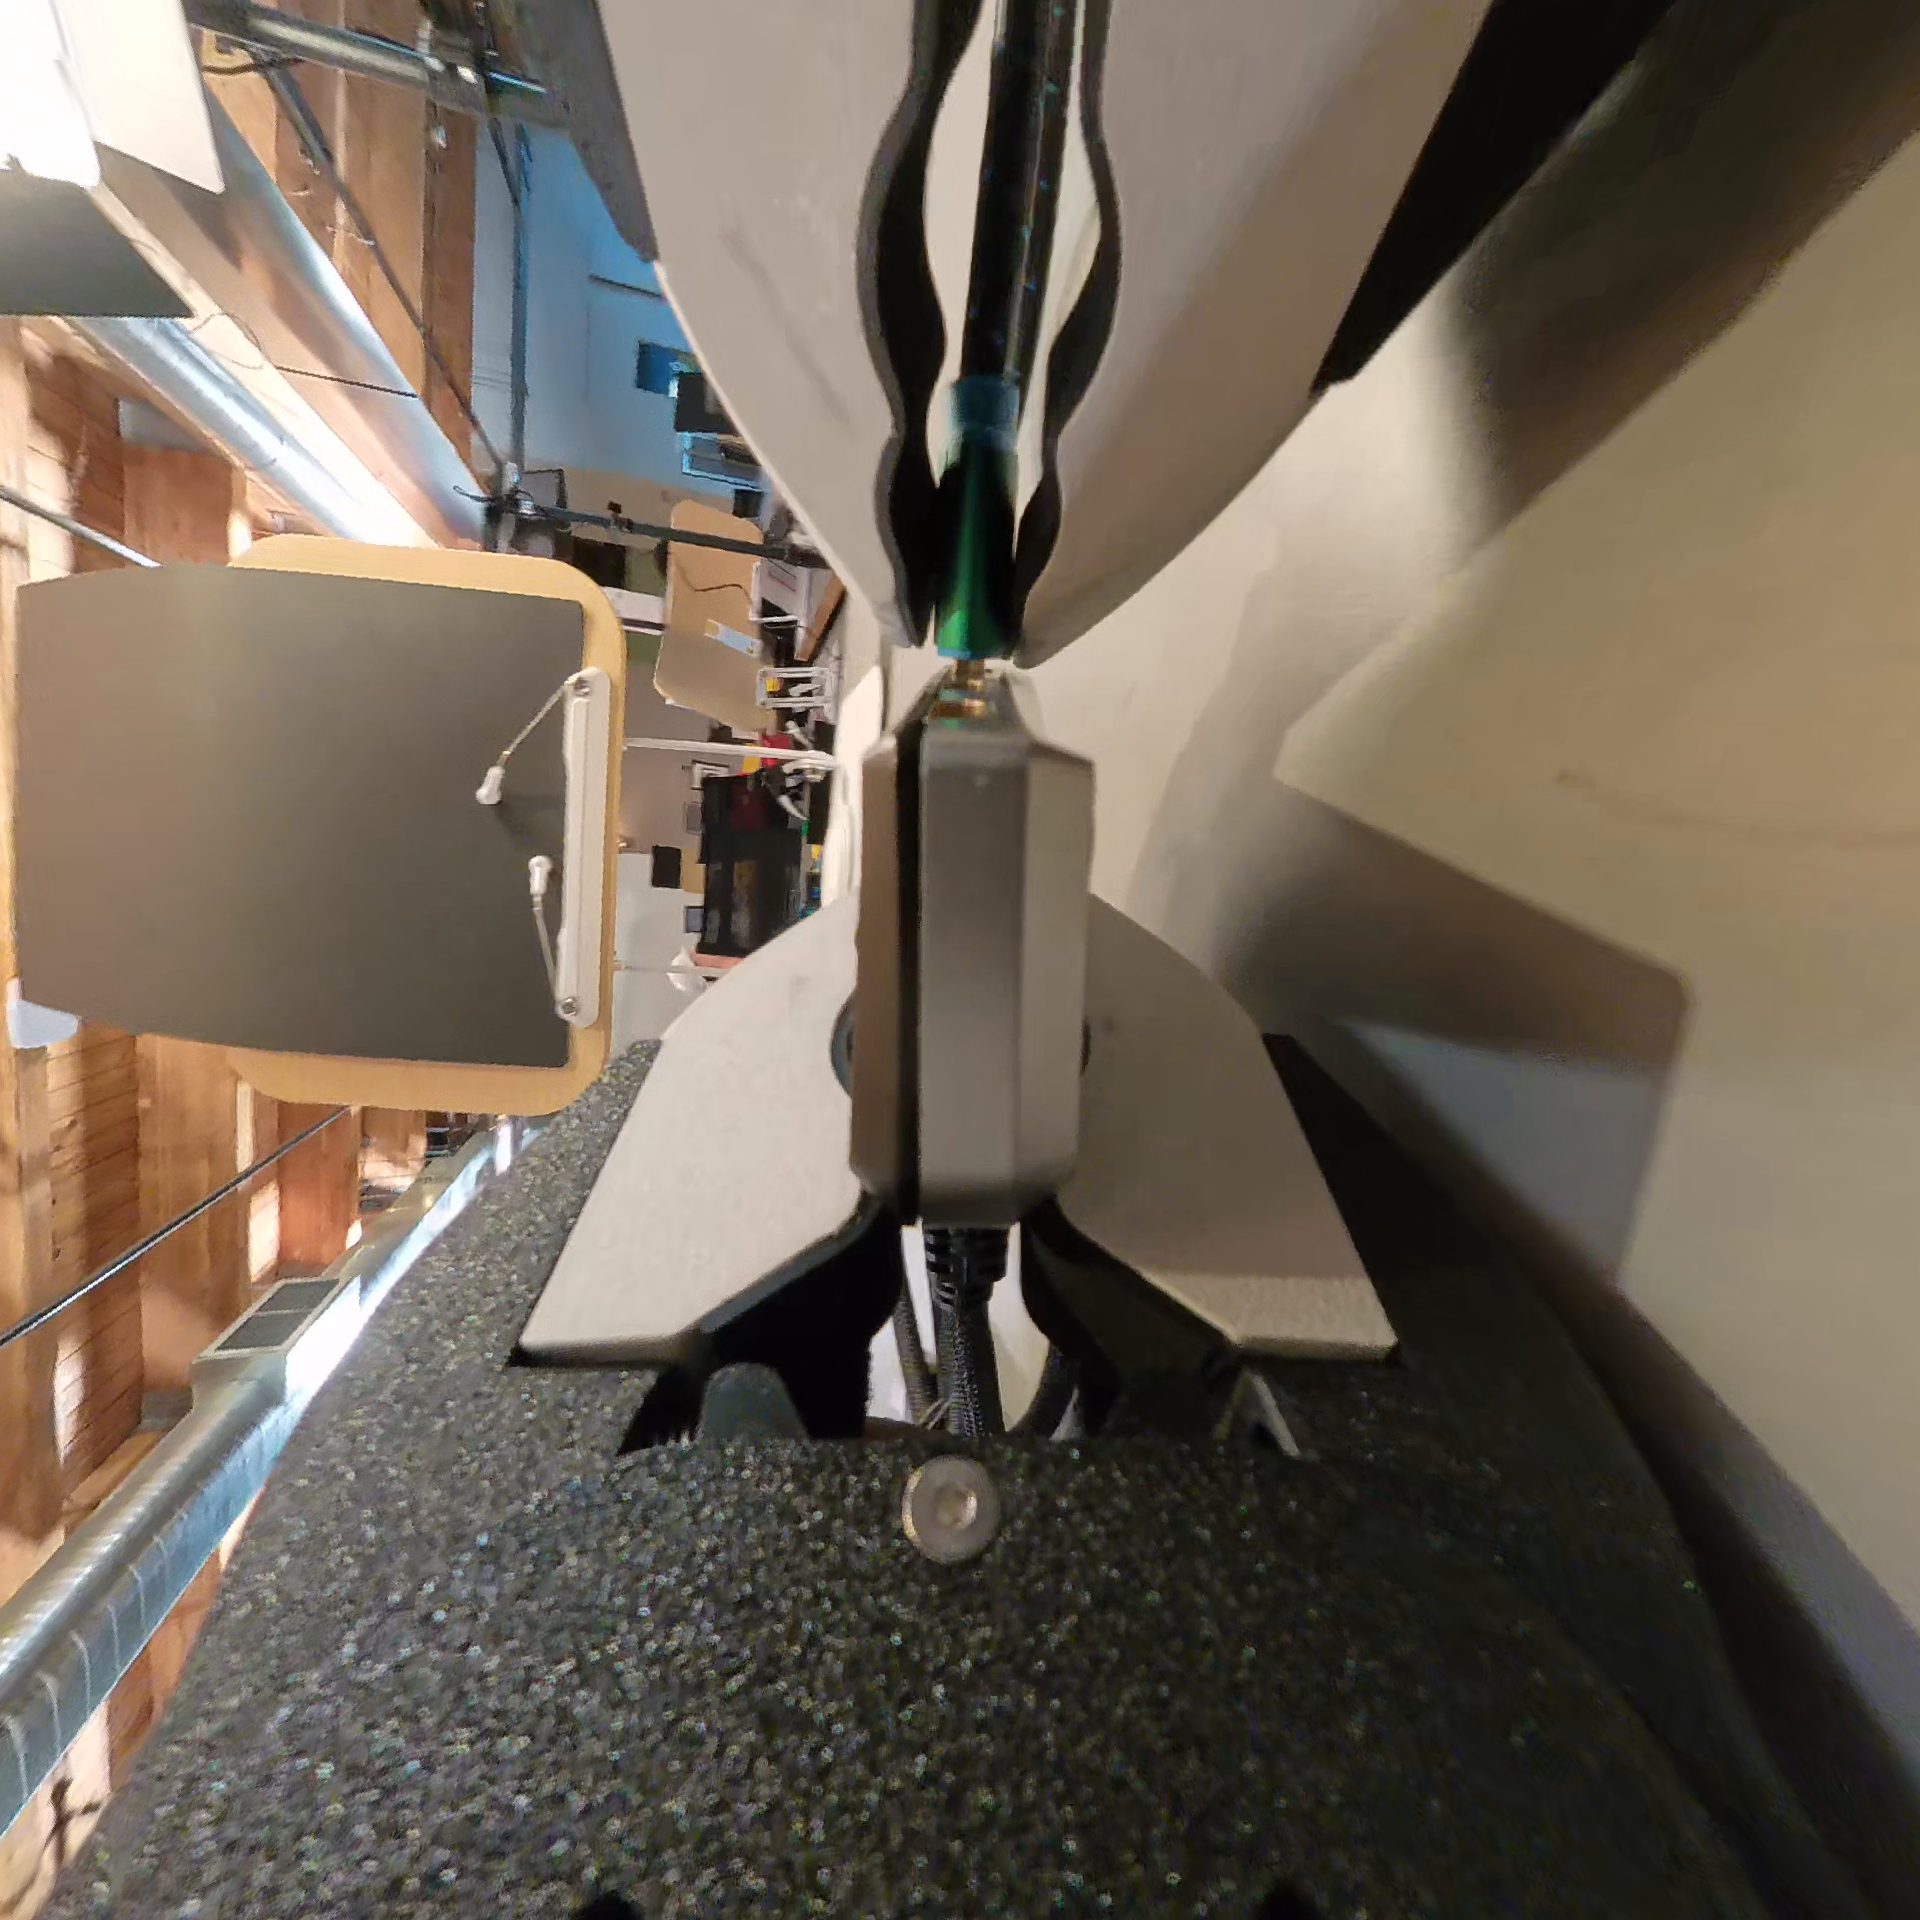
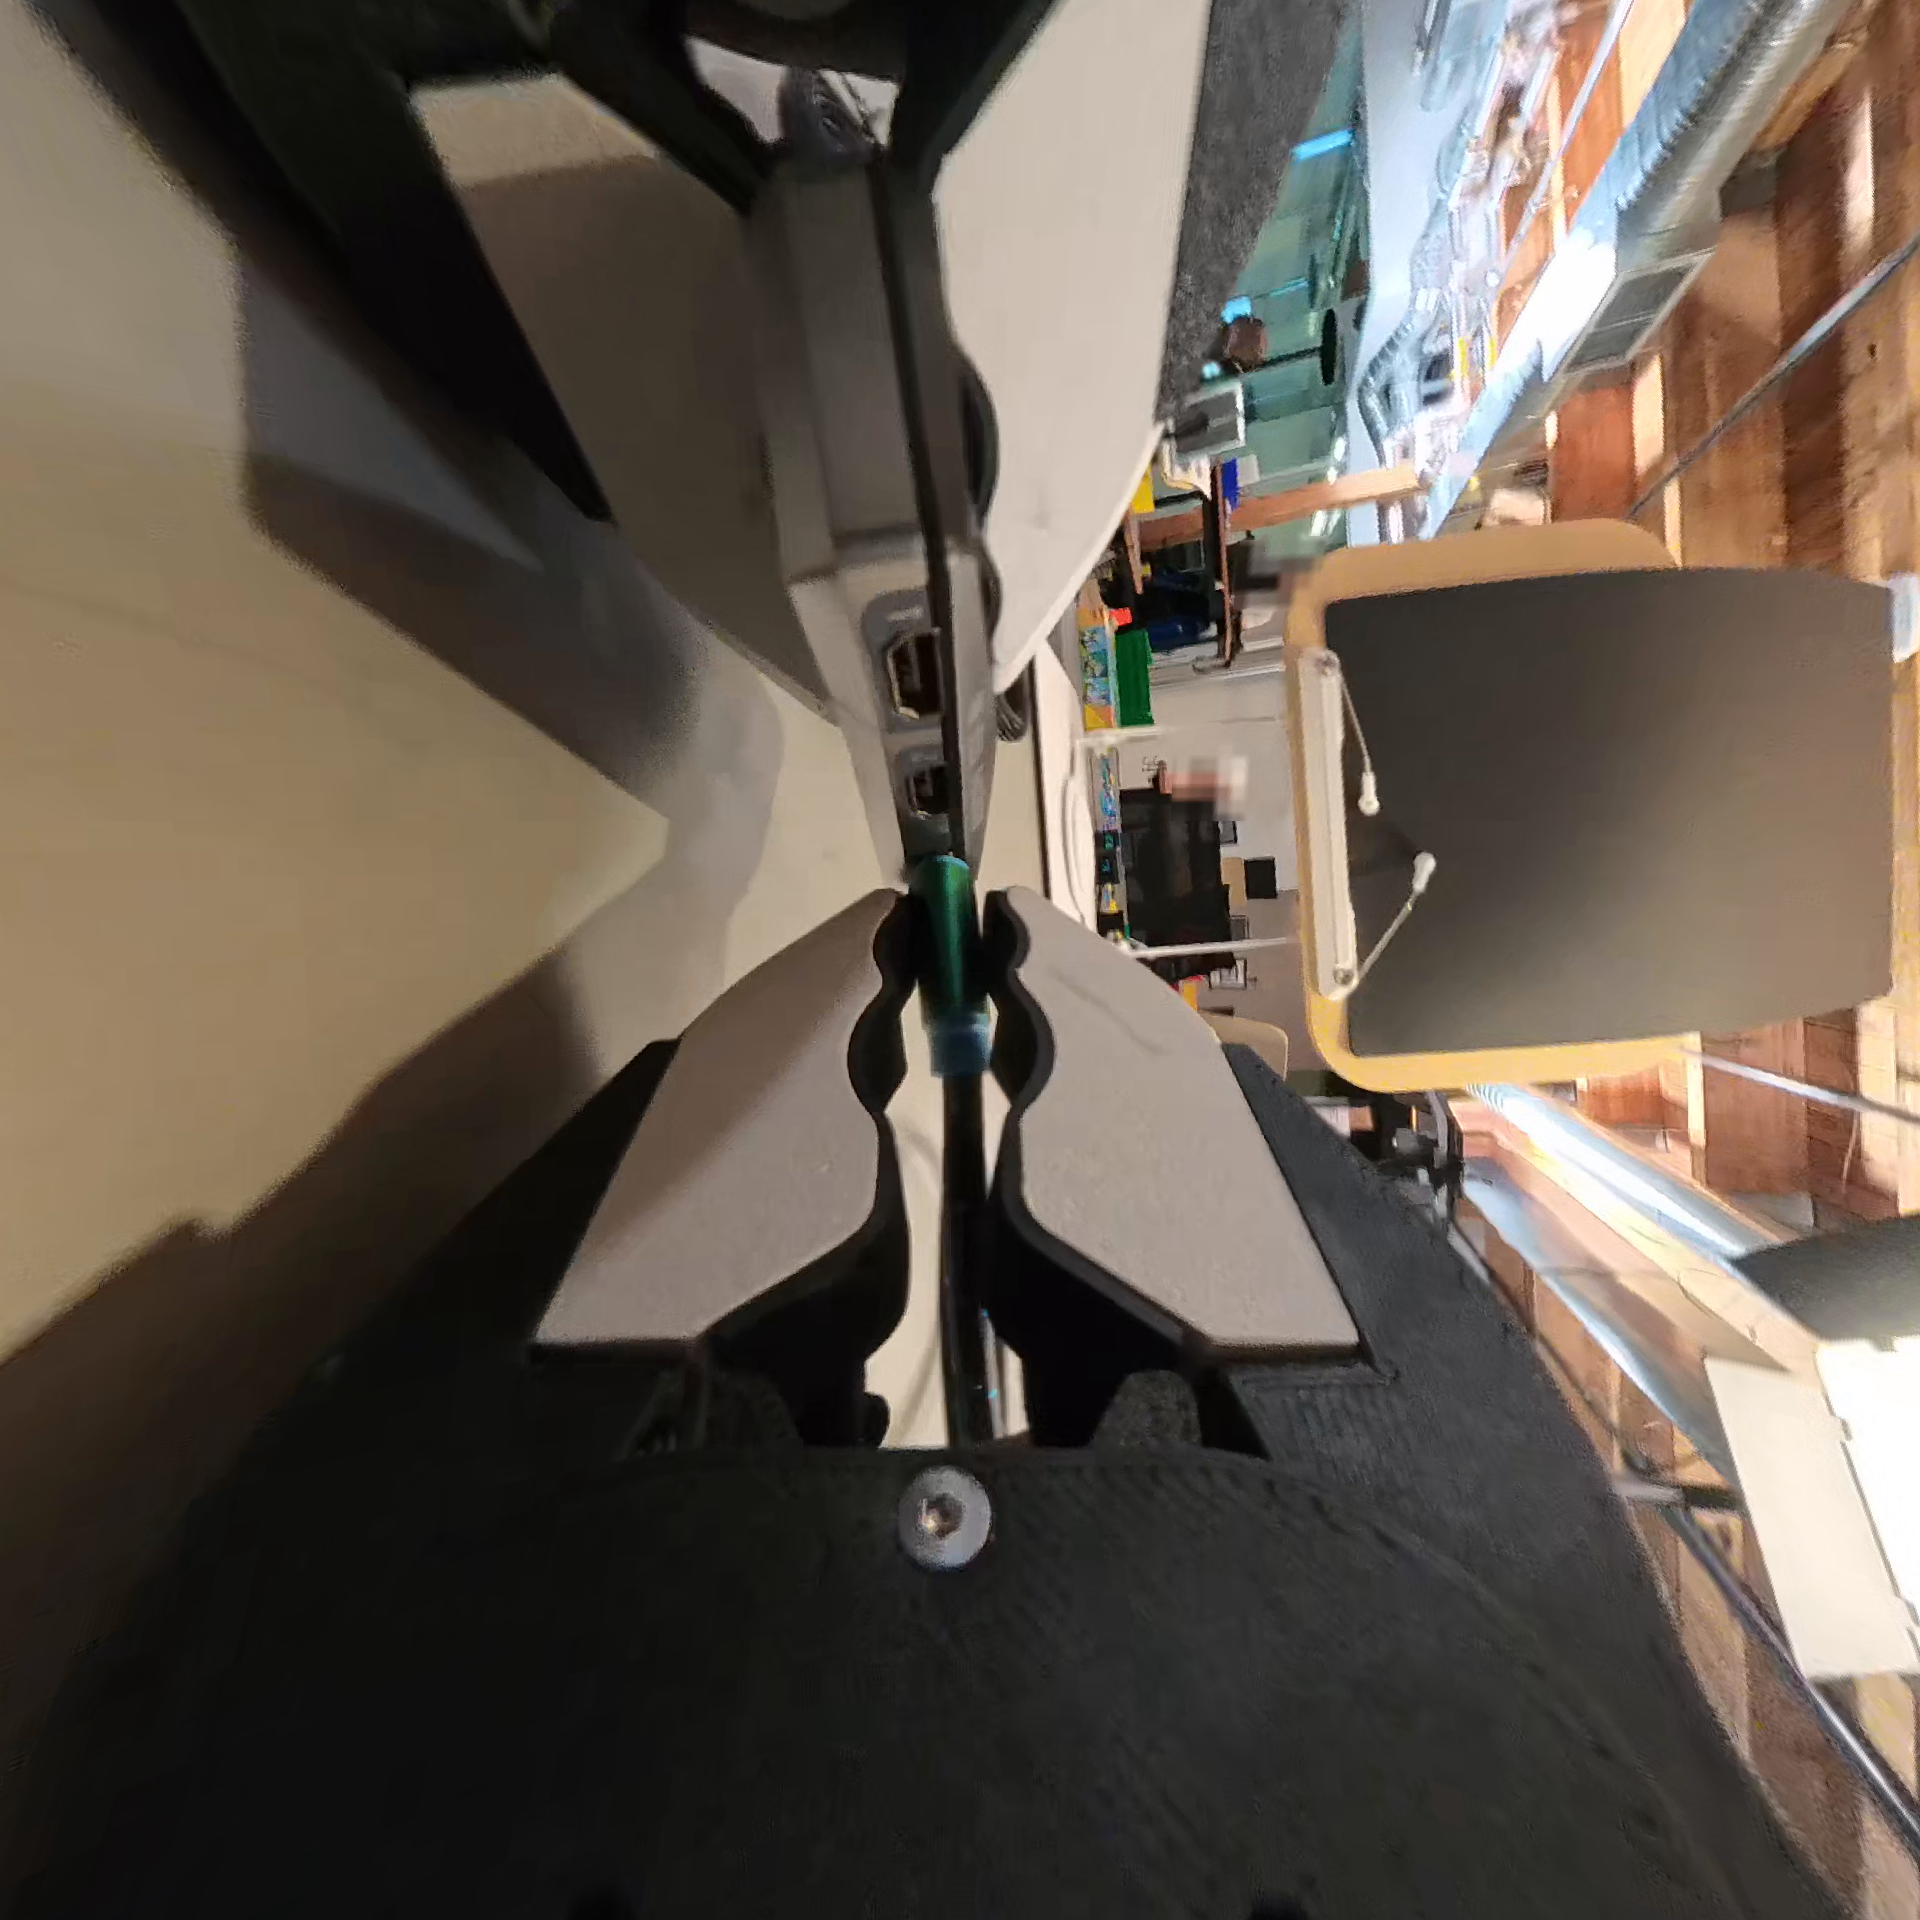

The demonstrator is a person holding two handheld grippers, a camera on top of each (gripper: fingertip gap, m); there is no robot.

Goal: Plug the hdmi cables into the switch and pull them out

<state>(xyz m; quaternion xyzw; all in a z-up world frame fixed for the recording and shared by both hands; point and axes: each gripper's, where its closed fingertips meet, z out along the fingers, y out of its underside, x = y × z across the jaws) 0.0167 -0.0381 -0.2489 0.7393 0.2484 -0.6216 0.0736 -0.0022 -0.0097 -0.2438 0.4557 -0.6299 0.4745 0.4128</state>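
Note:
In the left wrist view my left gripper [image 1: 966, 935] is shut on the grey HDMI switch [image 1: 987, 997] and holds it edge-on above the table. A braided black cable [image 1: 961, 1340] runs from the switch's near end. My right gripper [image 2: 943, 914] is shut on a green HDMI plug [image 2: 940, 935] with a black cable [image 2: 961, 1247]. The plug's gold tip [image 1: 964, 694] meets the switch's far end; how deep it sits I cannot tell. In the right wrist view the switch [image 2: 831, 499] shows two open ports [image 2: 912, 675] beside the plug.
A cream table top [image 1: 1558, 644] lies under both grippers and also shows in the right wrist view [image 2: 312, 779]. A chair with a black back and wooden rim [image 1: 291, 810] stands beyond the table edge. Shelves and clutter fill the room behind.

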